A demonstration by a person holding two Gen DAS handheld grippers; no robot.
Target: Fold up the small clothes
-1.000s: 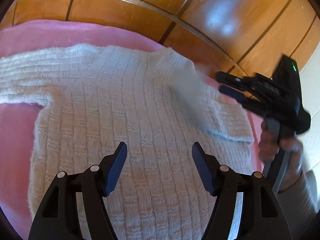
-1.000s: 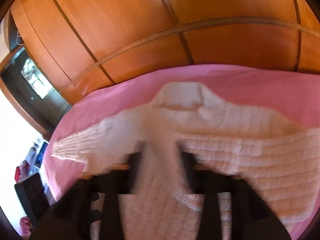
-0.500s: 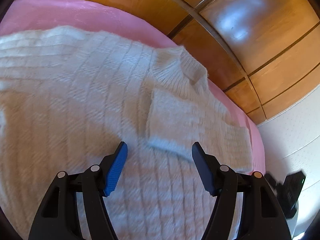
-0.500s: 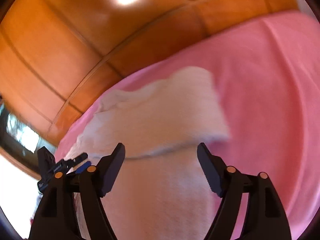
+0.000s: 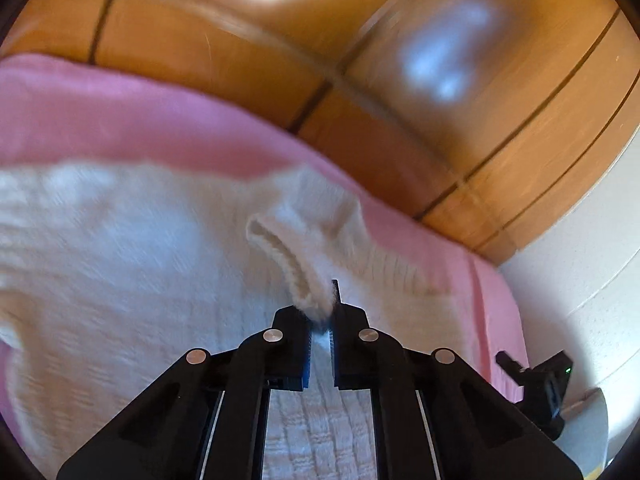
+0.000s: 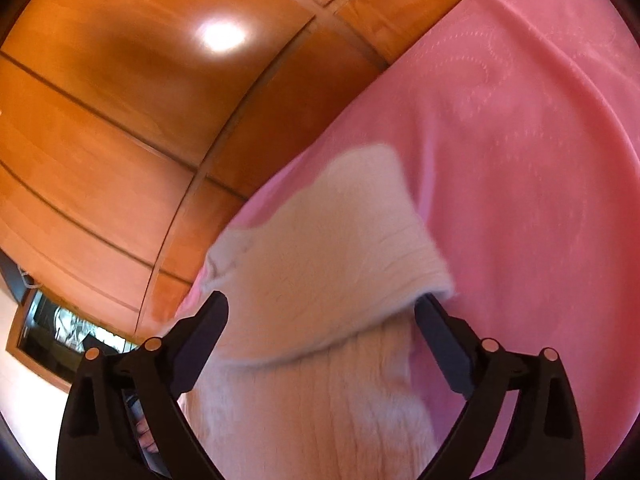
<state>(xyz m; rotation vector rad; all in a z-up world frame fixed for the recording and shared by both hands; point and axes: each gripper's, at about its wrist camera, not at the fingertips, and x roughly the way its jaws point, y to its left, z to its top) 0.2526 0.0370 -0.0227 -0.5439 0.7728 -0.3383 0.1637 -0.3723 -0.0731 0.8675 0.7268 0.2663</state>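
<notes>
- while the white knitted sweater (image 5: 132, 264) lay spread on the pink bedcover (image 5: 120, 120), its body covered most of the cover's near part in the left wrist view, which was blurred.
- the left gripper (image 5: 320, 334) had its jaws brought together, clamped on the cuff end of a folded-in sleeve (image 5: 296, 264); the knit rose from the sweater into the pinch.
- the bedcover's far edge met a wooden panelled wall (image 5: 460, 100).
- at that view's lower right, beyond the bedcover's right edge, part of the right gripper (image 5: 536, 384) showed, dark.
- in the right wrist view, the right gripper (image 6: 320, 320) had just been opening: its jaws stood wide apart, one on each side of a folded part of the sweater (image 6: 332, 256), pads not pressing it.
- bare bedcover (image 6: 520, 140) filled the right of that view.
</notes>
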